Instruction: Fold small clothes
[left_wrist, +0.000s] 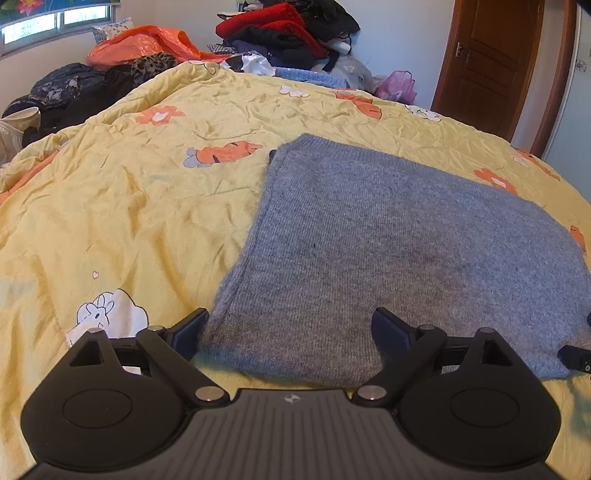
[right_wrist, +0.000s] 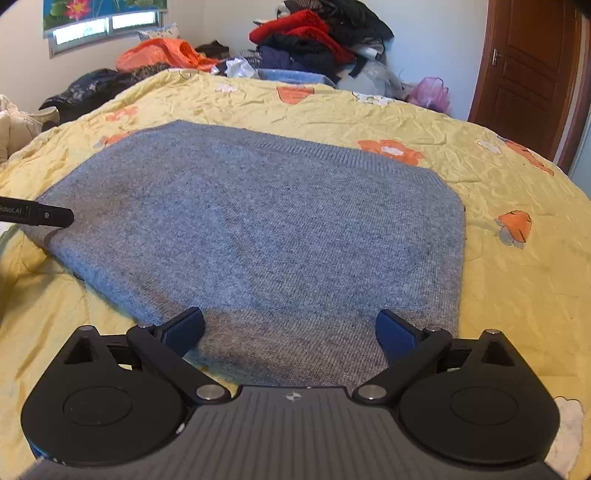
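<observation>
A grey knitted garment (left_wrist: 388, 251) lies flat and folded on the yellow flowered quilt (left_wrist: 129, 192); it also shows in the right wrist view (right_wrist: 266, 229). My left gripper (left_wrist: 291, 328) is open, its jaws wide apart over the garment's near left corner. My right gripper (right_wrist: 291, 328) is open over the garment's near right edge. The tip of the left gripper (right_wrist: 48, 216) reaches the garment's left corner in the right wrist view. The tip of the right gripper (left_wrist: 576, 358) shows at the right edge of the left wrist view.
A pile of red and black clothes (left_wrist: 291, 33) and an orange bag (left_wrist: 147, 44) lie at the far side of the bed. Dark clothes (left_wrist: 66, 92) lie at the far left. A brown door (left_wrist: 491, 62) stands at the right.
</observation>
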